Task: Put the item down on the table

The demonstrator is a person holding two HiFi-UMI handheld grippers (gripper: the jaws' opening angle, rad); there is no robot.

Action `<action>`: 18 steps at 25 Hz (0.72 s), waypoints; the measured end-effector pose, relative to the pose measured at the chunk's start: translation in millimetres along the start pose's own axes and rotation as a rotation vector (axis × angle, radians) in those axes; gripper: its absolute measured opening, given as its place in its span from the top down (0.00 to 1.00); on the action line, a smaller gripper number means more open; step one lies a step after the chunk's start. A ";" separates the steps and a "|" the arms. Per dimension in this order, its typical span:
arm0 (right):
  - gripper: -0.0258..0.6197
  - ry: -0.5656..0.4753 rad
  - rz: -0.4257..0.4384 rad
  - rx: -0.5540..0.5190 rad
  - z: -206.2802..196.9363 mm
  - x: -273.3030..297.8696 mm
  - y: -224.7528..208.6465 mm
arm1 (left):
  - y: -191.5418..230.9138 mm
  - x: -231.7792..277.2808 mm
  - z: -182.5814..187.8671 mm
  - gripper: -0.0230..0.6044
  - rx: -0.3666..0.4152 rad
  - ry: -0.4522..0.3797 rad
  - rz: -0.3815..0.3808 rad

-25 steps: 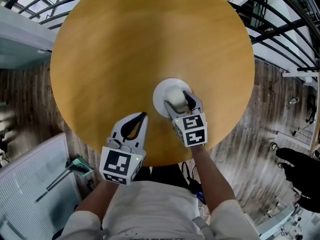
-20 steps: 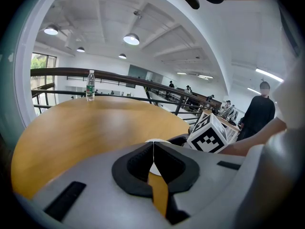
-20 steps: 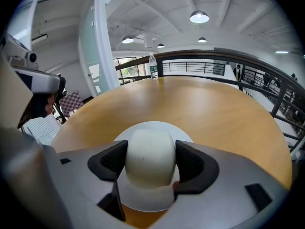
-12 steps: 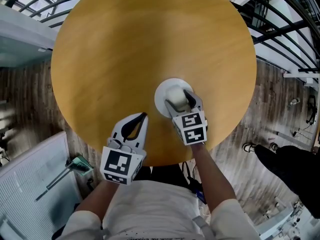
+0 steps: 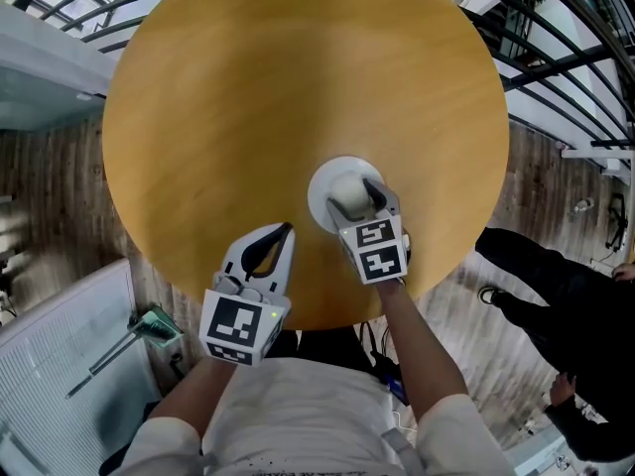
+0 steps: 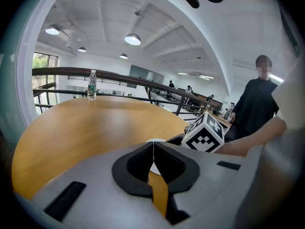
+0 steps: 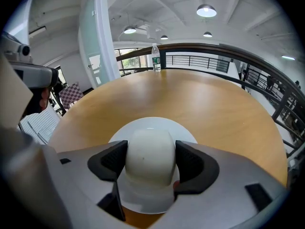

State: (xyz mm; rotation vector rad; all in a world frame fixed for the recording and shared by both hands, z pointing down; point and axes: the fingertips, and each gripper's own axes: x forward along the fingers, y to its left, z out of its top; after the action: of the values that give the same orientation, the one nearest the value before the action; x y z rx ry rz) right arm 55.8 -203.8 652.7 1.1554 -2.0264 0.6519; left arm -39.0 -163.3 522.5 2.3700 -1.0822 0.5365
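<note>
Nearest to me, I am holding my left gripper (image 6: 153,146) idle at the near edge of the table (image 5: 298,87), its jaws pressed together with nothing between them.

Just beside it, I am pinching the white domed item (image 7: 150,168) in my right gripper (image 5: 355,198), one dark pad on each flank of the dome. Under the dome a white round disc (image 5: 327,170) is spreading out wider than my jaws. I cannot tell whether it is the item's own brim or a separate plate. It is looking flat against the wood, so I am judging the item to be down, or very nearly so, on the near-right part of the table.

What is left, as I am reading it, is to spread the right jaws and draw back without dragging the dome.

Farther out, the tabletop is running bare to a water bottle (image 7: 155,57) standing upright at the far rim. A dark railing (image 7: 228,56) is curving behind it. Off my right side a person in dark clothes (image 5: 566,296) is standing on the floor.
</note>
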 end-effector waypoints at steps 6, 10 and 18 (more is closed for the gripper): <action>0.47 0.034 -0.004 -0.016 -1.6 3.8 1.4 | 1.7 -1.9 0.8 0.93 -0.004 -0.005 0.005; 0.47 0.050 -0.009 -0.023 -2.8 6.5 1.6 | 3.2 -2.1 1.5 0.93 -0.004 -0.007 0.009; 0.47 0.065 -0.006 -0.025 -3.8 8.6 0.8 | 3.1 -2.0 2.7 0.93 0.000 -0.010 0.009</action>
State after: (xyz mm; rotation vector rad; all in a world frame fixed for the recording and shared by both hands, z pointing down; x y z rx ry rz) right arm 53.2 -205.2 661.6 1.1117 -1.9706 0.6513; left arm -42.2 -165.4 520.1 2.3708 -1.0984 0.5279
